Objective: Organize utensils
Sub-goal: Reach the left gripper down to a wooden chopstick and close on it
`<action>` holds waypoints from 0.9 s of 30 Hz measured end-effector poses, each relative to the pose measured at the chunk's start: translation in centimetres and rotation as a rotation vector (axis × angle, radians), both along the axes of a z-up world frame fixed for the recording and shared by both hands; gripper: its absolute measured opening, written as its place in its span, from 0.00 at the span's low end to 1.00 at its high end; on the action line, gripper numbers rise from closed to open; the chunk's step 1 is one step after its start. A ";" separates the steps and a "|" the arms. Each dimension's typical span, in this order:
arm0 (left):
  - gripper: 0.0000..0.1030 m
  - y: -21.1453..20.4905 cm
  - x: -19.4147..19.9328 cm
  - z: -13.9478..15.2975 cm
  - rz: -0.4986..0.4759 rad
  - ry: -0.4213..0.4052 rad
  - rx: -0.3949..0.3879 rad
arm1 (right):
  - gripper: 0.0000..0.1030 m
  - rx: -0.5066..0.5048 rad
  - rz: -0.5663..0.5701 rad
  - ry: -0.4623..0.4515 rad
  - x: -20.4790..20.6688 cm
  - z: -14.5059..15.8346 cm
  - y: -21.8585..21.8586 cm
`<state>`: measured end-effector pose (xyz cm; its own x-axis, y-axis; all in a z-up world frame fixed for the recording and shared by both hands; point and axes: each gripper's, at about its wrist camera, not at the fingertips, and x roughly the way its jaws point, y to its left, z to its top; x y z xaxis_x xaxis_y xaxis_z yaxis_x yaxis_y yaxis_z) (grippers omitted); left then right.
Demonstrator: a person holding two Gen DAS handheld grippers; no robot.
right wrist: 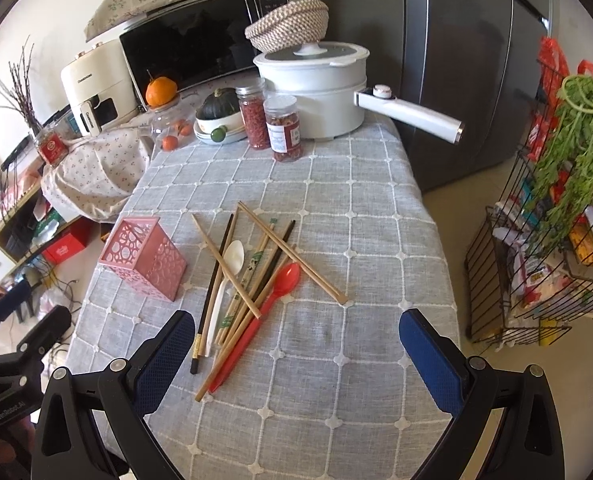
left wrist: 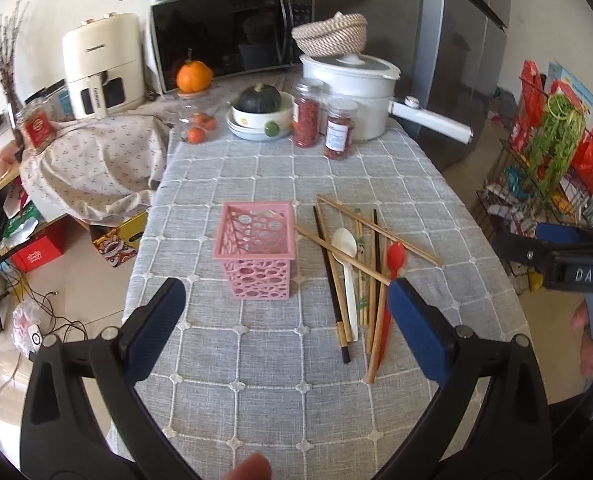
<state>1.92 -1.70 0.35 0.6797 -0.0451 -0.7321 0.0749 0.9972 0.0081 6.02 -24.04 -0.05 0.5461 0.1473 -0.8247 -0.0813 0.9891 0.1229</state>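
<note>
Both your tongs, left tongs [left wrist: 284,316] and right tongs [right wrist: 296,344], gape wide, empty. The utensil pile [right wrist: 252,280] lies right of the pink holder [right wrist: 144,260], handles toward you; right tongs probably nearer.

My left gripper [left wrist: 286,312] hangs with its jaws spread wide, nothing between the blue pads [left wrist: 414,320], pointing toward twelve o'clock. My right gripper [right wrist: 296,344] is spread just as wide and empty too, also aimed at twelve. From the left camera, the right one sits at about three o'clock, with my fingers [left wrist: 586,332] wrapped behind it.
</note>
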 end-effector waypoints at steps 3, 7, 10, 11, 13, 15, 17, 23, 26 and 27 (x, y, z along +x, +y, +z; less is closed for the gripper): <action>0.93 -0.7 1.8 0.4 -0.020 0.058 -0.056 | 1.00 0.043 -0.011 0.046 1.5 -0.4 -1.5; 0.66 -3.1 5.0 0.4 -0.061 0.143 -0.147 | 0.78 0.092 -0.036 0.091 3.2 -1.2 -3.4; 0.56 -5.7 8.2 0.0 -0.063 0.194 -0.153 | 0.68 0.149 -0.061 0.127 4.1 -1.8 -5.0; 0.55 -6.2 9.3 -0.4 -0.047 0.211 -0.151 | 0.65 0.158 -0.068 0.134 4.2 -2.0 -5.3; 0.53 -7.1 12.3 -1.7 0.032 0.233 -0.123 | 0.64 0.166 -0.074 0.139 4.4 -2.1 -5.9; 0.53 -7.6 14.3 -3.4 0.133 0.234 -0.085 | 0.64 0.177 -0.074 0.138 4.4 -2.1 -6.4; 0.52 -8.7 16.1 -6.2 0.233 0.244 -0.047 | 0.64 0.165 -0.074 0.130 4.2 -2.0 -6.9; 0.44 -8.6 20.2 -11.9 0.449 0.297 0.056 | 0.64 0.101 -0.090 0.120 3.6 -2.3 -8.8; 0.44 -8.2 21.7 -13.2 0.510 0.317 0.140 | 0.64 0.099 -0.085 0.121 3.5 -2.4 -9.5; 0.44 -8.1 22.1 -13.4 0.521 0.312 0.157 | 0.64 0.102 -0.082 0.119 3.5 -2.3 -9.6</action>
